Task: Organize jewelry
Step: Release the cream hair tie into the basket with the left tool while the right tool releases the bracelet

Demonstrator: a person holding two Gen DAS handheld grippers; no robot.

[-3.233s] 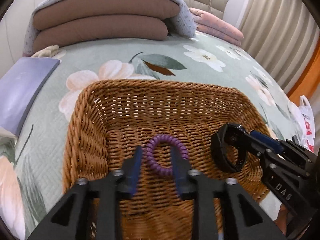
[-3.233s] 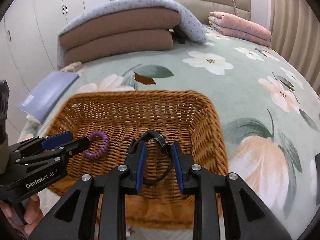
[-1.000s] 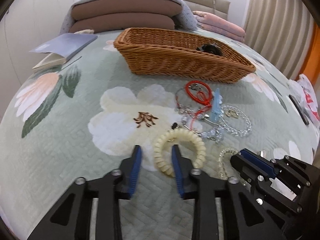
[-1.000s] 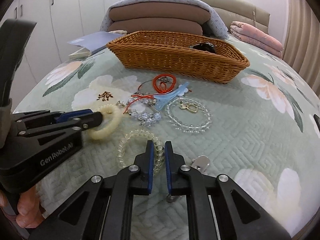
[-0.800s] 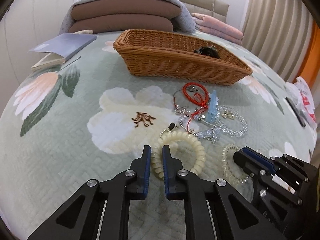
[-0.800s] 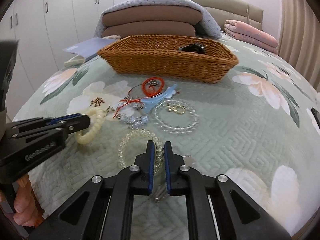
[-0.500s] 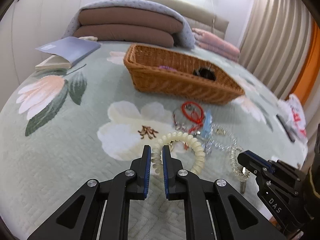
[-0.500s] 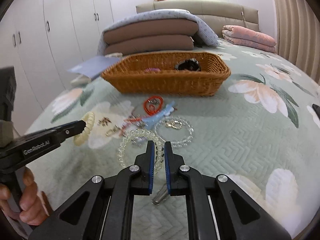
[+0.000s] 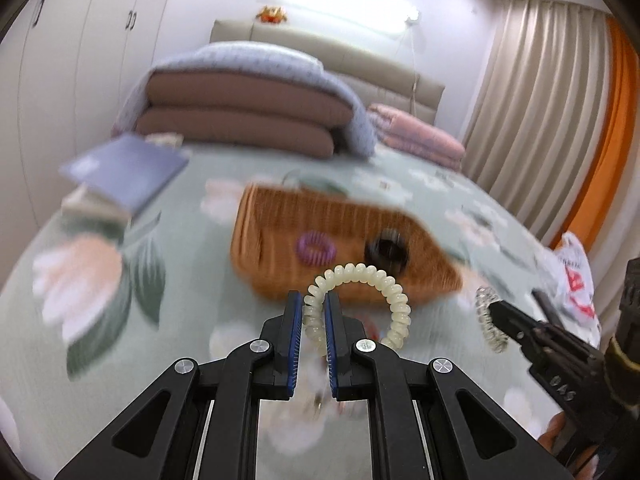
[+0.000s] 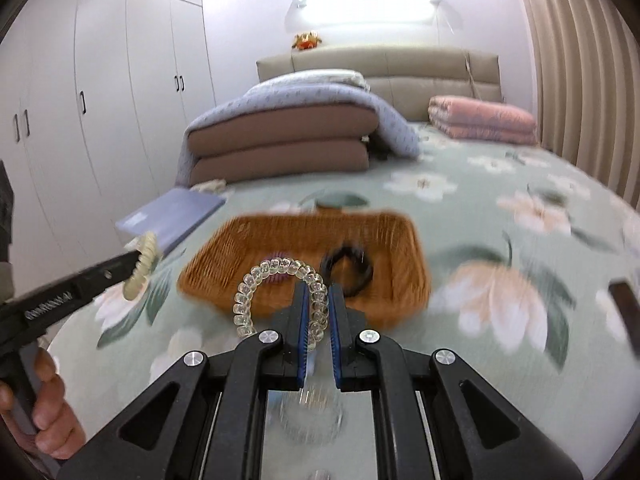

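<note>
Both hand-held grippers are clamped on coil bands and held above the bed (image 10: 520, 184). Left hand-held gripper (image 9: 310, 320) has its pads pressed on the near left arc of a cream coil (image 9: 394, 300), whose loop stands up and curves off to the right of the jaws. Right hand-held gripper (image 10: 318, 316) is closed on the right arc of a clear coil (image 10: 256, 280), whose loop arches to the left.

What the coming move turns on is the basket (image 10: 240, 236): it lies straight ahead of and below both sets of jaws, on the bedspread, with its long axis running across the view. In the left wrist view it sits just beyond the cream coil; in the right wrist view, just beyond the clear one. Neither hand looks clearly nearer, and the two grippers are side by side, well apart.

Inside the basket lie a purple coil (image 9: 315, 247) toward the left and a black band (image 9: 387, 254) toward the right. My reading is that both held coils need carrying forward over the near rim before release. More jewelry is a blur on the bed beneath the jaws, too smeared to name.
</note>
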